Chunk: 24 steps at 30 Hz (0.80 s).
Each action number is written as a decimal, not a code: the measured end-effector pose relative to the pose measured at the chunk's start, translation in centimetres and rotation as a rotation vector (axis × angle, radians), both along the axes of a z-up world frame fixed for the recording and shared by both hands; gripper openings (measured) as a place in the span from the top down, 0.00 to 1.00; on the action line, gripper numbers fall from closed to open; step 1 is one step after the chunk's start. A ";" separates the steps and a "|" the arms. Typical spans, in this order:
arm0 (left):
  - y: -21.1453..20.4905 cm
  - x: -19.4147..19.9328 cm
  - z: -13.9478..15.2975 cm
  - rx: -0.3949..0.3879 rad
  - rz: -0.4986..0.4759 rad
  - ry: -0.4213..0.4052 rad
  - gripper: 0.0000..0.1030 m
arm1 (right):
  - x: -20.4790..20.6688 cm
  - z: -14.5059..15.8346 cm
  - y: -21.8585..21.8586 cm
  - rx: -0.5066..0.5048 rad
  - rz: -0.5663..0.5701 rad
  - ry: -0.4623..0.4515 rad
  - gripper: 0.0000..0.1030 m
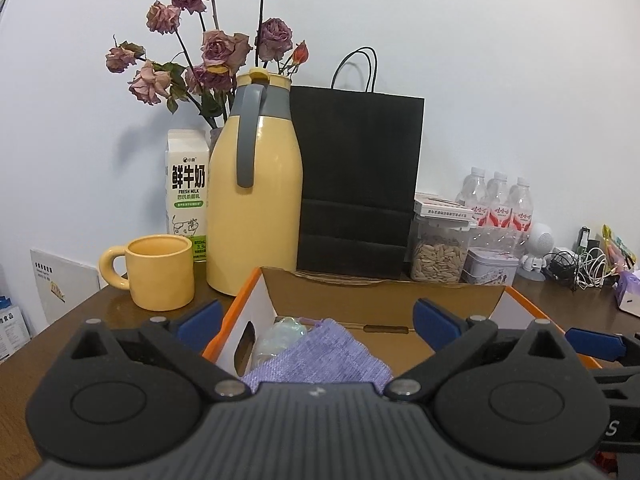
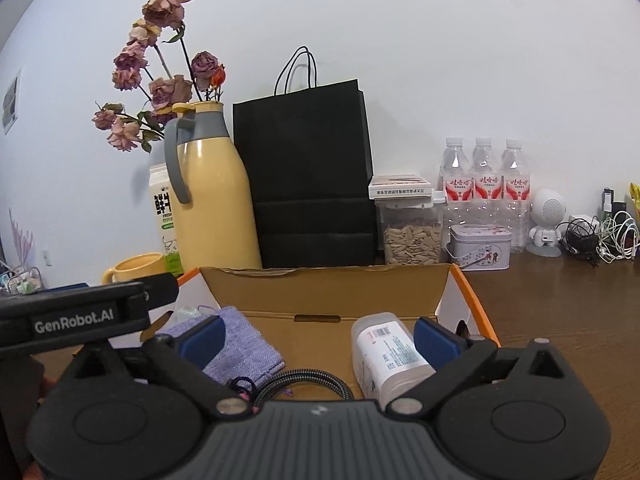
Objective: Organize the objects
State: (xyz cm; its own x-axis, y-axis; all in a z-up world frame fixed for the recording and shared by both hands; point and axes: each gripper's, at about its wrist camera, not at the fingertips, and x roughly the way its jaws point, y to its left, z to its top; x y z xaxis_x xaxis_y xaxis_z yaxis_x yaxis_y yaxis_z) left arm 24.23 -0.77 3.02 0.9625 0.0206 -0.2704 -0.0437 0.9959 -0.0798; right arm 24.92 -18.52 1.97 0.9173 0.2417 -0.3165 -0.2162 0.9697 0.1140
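Observation:
An open cardboard box (image 1: 384,300) with an orange rim stands on the brown table. A purple woven pouch (image 1: 320,356) lies in its left part, beside a clear iridescent item (image 1: 280,332). My left gripper (image 1: 318,322) hangs over the pouch, open, with nothing between its blue pads (image 1: 200,320). In the right wrist view the box (image 2: 320,288) also holds the pouch (image 2: 244,348), a black braided cable (image 2: 304,380) and a white bottle (image 2: 384,356) lying on its side. My right gripper (image 2: 319,339) is open, and the bottle rests just inside its right pad (image 2: 434,340).
Behind the box stand a yellow mug (image 1: 160,272), a milk carton (image 1: 187,192), a yellow thermos (image 1: 256,200), dried roses (image 1: 216,52) and a black paper bag (image 1: 356,184). A seed jar (image 2: 412,236), a tin (image 2: 480,246), water bottles (image 2: 484,184), a white figurine (image 2: 546,220) and cables (image 2: 600,236) crowd the back right.

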 end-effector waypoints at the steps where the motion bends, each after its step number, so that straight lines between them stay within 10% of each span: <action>1: 0.0 0.0 0.0 -0.001 0.000 -0.001 0.00 | 0.0 0.0 0.0 0.000 0.000 0.000 0.02; 24: 0.4 -3.9 1.8 -0.021 -0.010 -0.018 0.00 | -3.0 1.9 -1.4 -0.024 0.004 -0.047 0.00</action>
State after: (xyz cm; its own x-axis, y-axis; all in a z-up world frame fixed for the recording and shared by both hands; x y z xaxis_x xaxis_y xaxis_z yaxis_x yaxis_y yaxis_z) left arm 20.36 -0.39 4.77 0.9674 0.0055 -0.2530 -0.0321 0.9944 -0.1011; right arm 21.89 -19.92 3.91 0.9303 0.2383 -0.2787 -0.2247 0.9711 0.0803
